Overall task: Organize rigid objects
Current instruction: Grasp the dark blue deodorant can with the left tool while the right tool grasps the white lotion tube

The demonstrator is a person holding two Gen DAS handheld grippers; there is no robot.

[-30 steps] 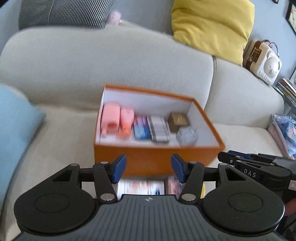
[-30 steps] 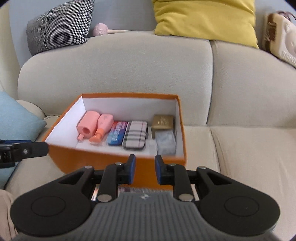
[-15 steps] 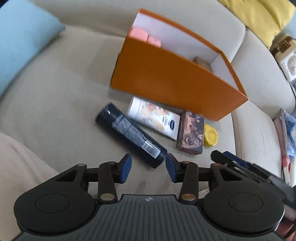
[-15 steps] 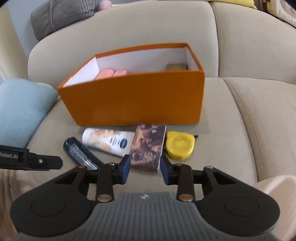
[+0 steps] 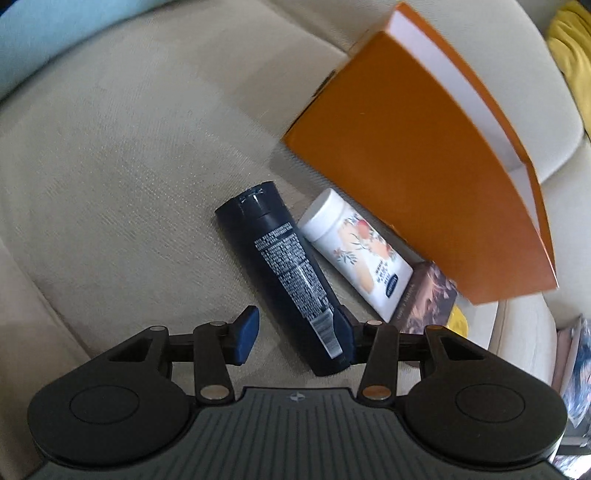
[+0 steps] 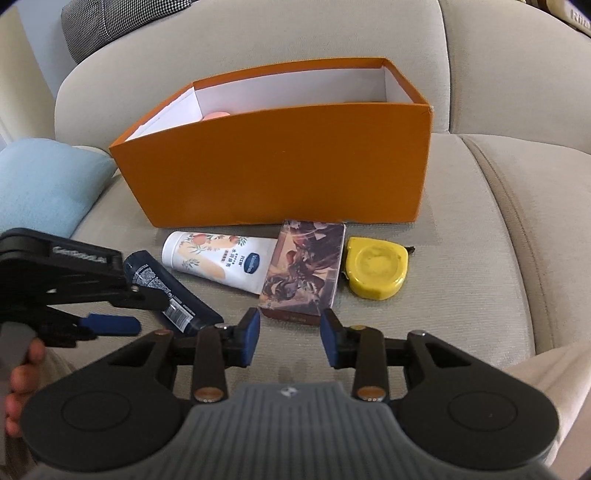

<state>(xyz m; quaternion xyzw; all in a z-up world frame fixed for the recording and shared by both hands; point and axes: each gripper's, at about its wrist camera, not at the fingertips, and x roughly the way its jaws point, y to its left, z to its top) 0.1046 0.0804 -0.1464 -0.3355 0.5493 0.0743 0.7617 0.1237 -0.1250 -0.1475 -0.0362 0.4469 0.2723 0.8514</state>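
On the beige sofa seat, in front of an orange box (image 6: 280,166), lie a dark bottle (image 5: 280,266), a white lotion tube (image 5: 354,251), a brown picture-printed box (image 6: 306,269) and a yellow tape measure (image 6: 373,273). My left gripper (image 5: 295,325) points down over the dark bottle's lower end. That end lies between the jaws against the right finger, the left pad stands clear, and the jaws are opening. My right gripper (image 6: 290,332) is open just short of the brown box's near end, with nothing between its pads. In the right wrist view the left gripper (image 6: 149,314) covers part of the bottle (image 6: 162,291).
The orange box (image 5: 424,184) shows only a pink item (image 6: 218,115) over its wall. A light blue cushion (image 6: 48,184) lies left of it and a houndstooth cushion (image 6: 110,29) on the backrest. A person's hand (image 6: 22,369) and a beige-clad leg (image 6: 546,369) flank the near edge.
Both grippers have dropped from looking into the box to the items on the seat before it. The left one rolled and closed in on the dark bottle. The right jaws widened.
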